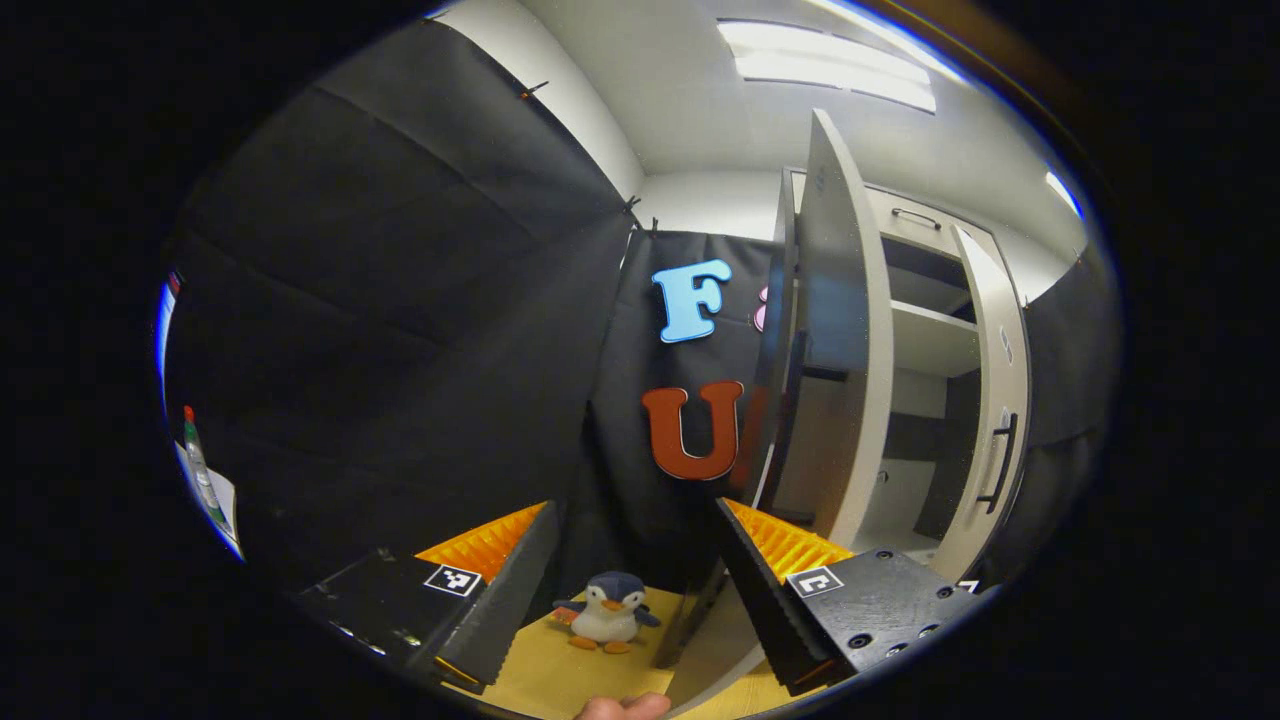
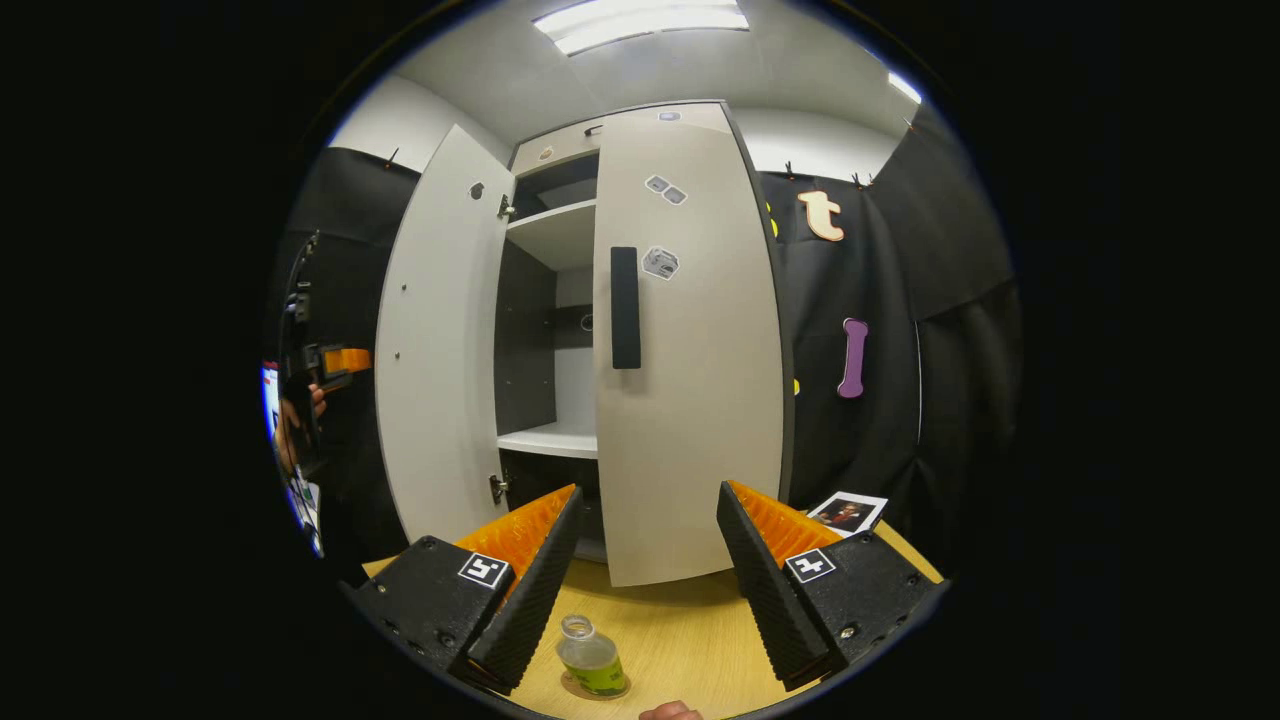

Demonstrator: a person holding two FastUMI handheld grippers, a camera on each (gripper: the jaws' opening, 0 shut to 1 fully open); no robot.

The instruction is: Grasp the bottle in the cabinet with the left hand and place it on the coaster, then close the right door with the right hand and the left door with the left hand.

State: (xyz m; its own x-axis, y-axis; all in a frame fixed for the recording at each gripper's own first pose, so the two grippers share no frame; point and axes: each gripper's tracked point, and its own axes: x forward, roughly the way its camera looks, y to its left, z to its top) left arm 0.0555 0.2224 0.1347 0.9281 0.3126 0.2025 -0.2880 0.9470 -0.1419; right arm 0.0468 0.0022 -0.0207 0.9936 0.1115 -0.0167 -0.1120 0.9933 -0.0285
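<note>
Bottle parked on its coaster, both doors waiting to be swung shut.

In the left gripper view, the left gripper (image 1: 635, 590) is hanging with jaws spread and empty, facing the pale left cabinet door (image 1: 845, 330) edge-on, likely lining up a push. In the right gripper view, the right gripper (image 2: 650, 580) is gaping empty before the pale right door (image 2: 690, 400), while the small clear bottle (image 2: 590, 657) is standing on the round coaster (image 2: 597, 690) on the wooden table (image 2: 680, 630), clear of the doors' sweep.

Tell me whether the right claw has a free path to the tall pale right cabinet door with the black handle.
Probably yes. The right claw is open and faces the pale right cabinet door head-on; only the small clear bottle stands low between its fingers, below the door's lower edge.
</note>
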